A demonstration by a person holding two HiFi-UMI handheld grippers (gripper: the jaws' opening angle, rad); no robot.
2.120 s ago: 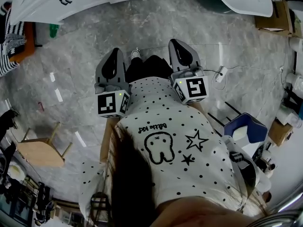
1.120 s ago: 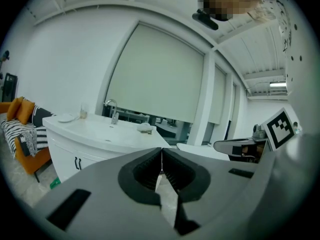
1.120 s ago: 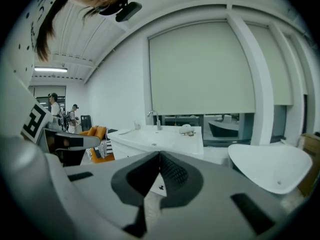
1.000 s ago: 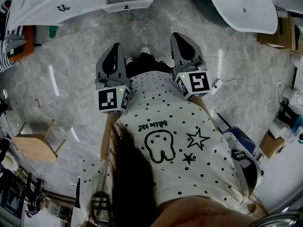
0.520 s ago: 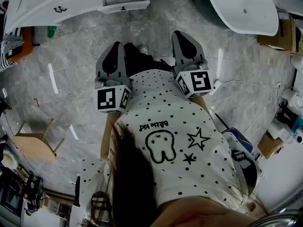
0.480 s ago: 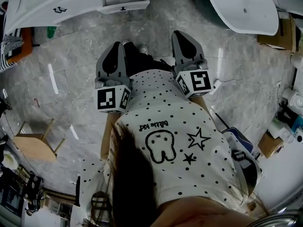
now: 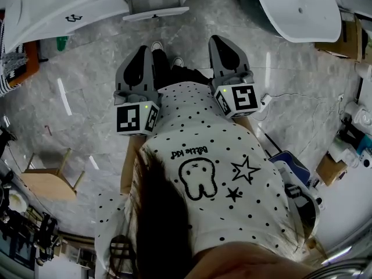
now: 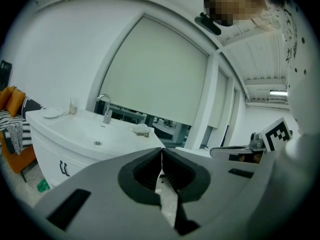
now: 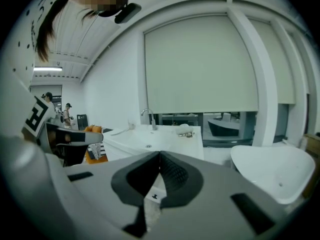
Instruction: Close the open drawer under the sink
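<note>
Drawer open; left gripper and right gripper closed, empty.
We hold both grippers side by side above the floor, jaws pressed together on nothing. The drawer stands pulled out under the sink, ahead of both grippers, untouched.

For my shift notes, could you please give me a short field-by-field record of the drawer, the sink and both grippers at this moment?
drawer: open, pulled out of the white cabinet
sink: white basin on top of the cabinet, faucet at its back
left gripper: jaws together, nothing between them
right gripper: jaws together, nothing between them
contact: neither gripper touches the drawer; grey floor shows between them
task status: drawer not yet closed
</note>
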